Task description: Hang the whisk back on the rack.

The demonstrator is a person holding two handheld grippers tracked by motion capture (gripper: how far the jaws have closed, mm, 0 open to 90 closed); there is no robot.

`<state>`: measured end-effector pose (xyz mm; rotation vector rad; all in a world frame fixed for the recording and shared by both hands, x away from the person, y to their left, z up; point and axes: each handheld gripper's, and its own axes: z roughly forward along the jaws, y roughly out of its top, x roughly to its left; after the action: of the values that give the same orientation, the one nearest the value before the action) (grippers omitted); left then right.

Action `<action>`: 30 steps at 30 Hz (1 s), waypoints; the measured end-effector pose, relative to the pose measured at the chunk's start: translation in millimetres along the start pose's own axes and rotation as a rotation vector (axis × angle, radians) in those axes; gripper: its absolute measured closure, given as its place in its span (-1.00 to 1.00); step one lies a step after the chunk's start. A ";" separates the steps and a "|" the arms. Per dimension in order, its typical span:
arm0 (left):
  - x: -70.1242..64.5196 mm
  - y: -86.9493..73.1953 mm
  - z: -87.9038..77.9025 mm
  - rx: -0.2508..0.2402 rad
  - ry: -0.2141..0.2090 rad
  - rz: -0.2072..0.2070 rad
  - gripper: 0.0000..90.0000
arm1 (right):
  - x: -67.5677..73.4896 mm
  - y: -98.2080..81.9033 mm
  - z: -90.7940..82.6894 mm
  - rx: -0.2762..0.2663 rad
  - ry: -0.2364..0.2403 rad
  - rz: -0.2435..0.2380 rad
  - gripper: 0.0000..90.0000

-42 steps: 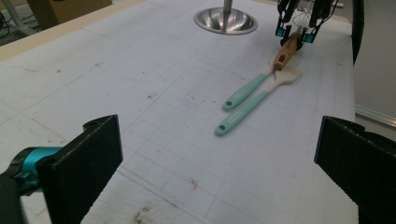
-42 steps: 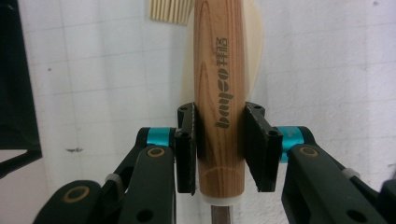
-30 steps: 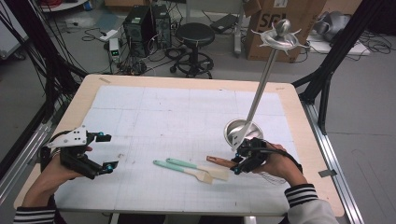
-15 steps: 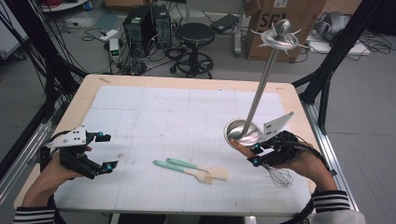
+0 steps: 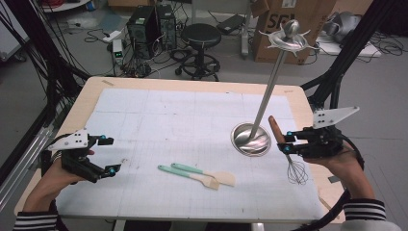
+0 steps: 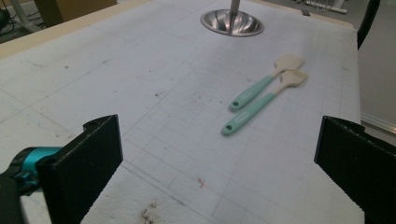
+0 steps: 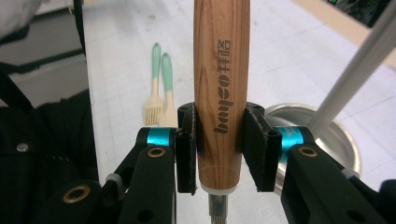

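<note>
My right gripper is shut on the wooden handle of a whisk, held above the table's right side. The handle points up and the wire head hangs below the hand. Just left of it stands a steel stand with a round base, a slanted pole and a hook crown at the top. Two teal-handled utensils with cream heads lie side by side mid-table, the pair of utensils ahead in the left gripper view. My left gripper rests open at the left edge with nothing between its fingers.
The white gridded mat covers the wooden table. Behind the table stand a black stool, a computer tower and a cardboard box. Black frame legs rise at the right corner.
My right gripper has lifted the whisk off the mat and carried it rightward and up, turning the handle upright. The left gripper has stayed where it was.
</note>
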<state>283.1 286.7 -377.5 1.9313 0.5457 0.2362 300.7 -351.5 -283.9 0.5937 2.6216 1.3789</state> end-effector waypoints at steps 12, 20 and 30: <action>0.1 0.0 -0.1 0.000 -0.007 0.003 -0.96 | -12.9 20.5 -46.6 -0.047 -0.026 0.033 0.50; 1.9 -0.2 0.7 -0.003 -0.013 0.003 -0.96 | -23.3 32.6 -75.9 -0.071 -0.066 0.048 0.50; 4.3 -0.9 2.8 0.006 -0.011 -0.004 -0.96 | -38.3 40.2 -97.2 -0.095 -0.073 0.073 0.50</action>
<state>287.7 286.8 -379.9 1.9364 0.5435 0.2216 319.7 -420.6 -198.0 0.7185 2.4850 1.4635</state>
